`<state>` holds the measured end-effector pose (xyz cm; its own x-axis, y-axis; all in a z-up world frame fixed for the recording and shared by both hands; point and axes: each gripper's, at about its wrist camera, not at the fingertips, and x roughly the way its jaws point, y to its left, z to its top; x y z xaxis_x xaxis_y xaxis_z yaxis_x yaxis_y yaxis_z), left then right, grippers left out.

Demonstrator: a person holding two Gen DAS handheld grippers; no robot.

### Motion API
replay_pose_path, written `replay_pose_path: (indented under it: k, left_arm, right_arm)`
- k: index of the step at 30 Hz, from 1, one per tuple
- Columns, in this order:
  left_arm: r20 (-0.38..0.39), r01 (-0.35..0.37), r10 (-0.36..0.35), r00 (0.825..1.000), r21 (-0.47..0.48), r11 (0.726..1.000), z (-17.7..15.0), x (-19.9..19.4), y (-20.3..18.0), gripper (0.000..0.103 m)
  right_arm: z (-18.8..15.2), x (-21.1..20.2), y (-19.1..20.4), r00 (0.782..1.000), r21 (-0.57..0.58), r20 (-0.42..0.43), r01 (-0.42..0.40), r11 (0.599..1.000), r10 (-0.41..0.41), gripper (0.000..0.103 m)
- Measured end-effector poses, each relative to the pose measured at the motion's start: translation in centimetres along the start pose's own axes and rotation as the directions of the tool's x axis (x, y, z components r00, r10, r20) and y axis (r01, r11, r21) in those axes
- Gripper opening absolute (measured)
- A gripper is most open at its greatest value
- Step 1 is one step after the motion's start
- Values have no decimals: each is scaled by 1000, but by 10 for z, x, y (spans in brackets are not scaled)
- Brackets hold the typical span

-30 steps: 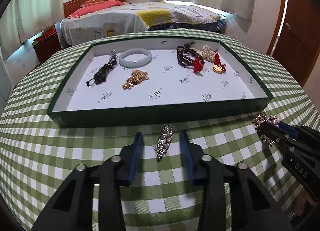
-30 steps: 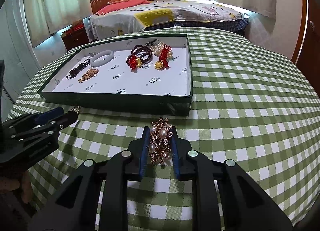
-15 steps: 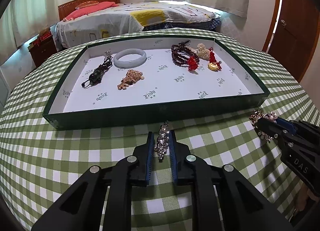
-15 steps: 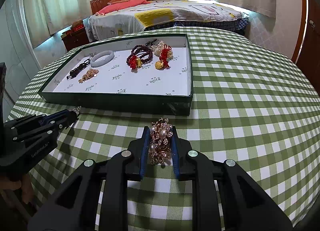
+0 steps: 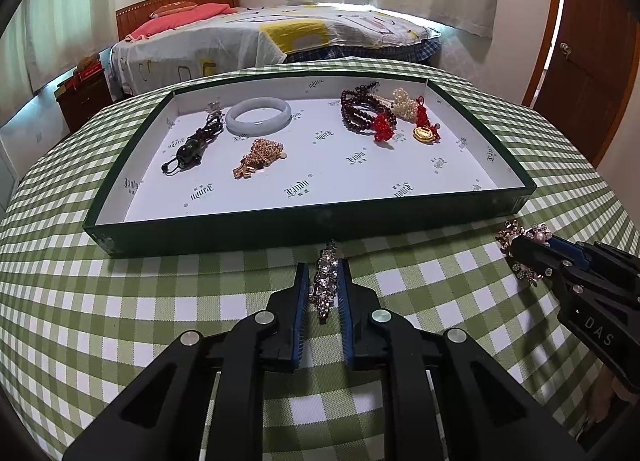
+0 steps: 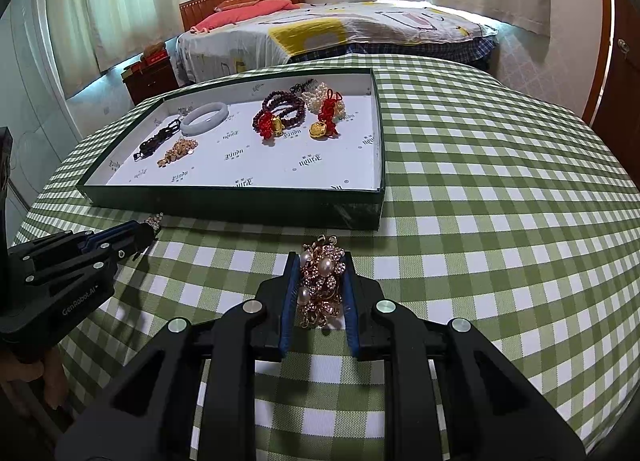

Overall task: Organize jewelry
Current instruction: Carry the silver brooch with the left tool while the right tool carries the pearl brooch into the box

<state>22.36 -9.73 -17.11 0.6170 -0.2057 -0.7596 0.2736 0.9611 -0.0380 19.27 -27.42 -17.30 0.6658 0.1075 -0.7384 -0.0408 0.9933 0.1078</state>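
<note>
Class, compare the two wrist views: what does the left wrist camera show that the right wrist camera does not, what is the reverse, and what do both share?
Only the left view shows the whole slim silver rhinestone clip pinched in the left gripper. Only the right view shows the gold pearl-and-rhinestone brooch face-on in the right gripper. Both show the green-walled white tray and the pale jade bangle on the green checked tablecloth.

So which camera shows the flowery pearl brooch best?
The right wrist view: the pearl brooch fills the middle, gripped in the right gripper's jaws, pearls clear. The left wrist view shows it small at the right edge, partly hidden.
</note>
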Motion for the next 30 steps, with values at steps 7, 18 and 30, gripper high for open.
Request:
replay_pose_path:
  k: [7, 18, 30]
  left_arm:
    - [4, 3, -3, 1000, -7, 1000, 0, -1, 0, 15]
    - [13, 3, -3, 1000, -21, 1000, -2, -5, 3, 15]
    - [37, 9, -7, 999, -37, 999, -4, -17, 6, 15]
  right_arm:
    - [0, 0, 0, 1000, 1, 1, 0, 1000, 0, 20]
    - [0, 0, 0, 1000, 0, 2, 0, 1000, 0, 20]
    - [1, -10, 4, 1000, -9, 20, 0, 1000, 0, 20]
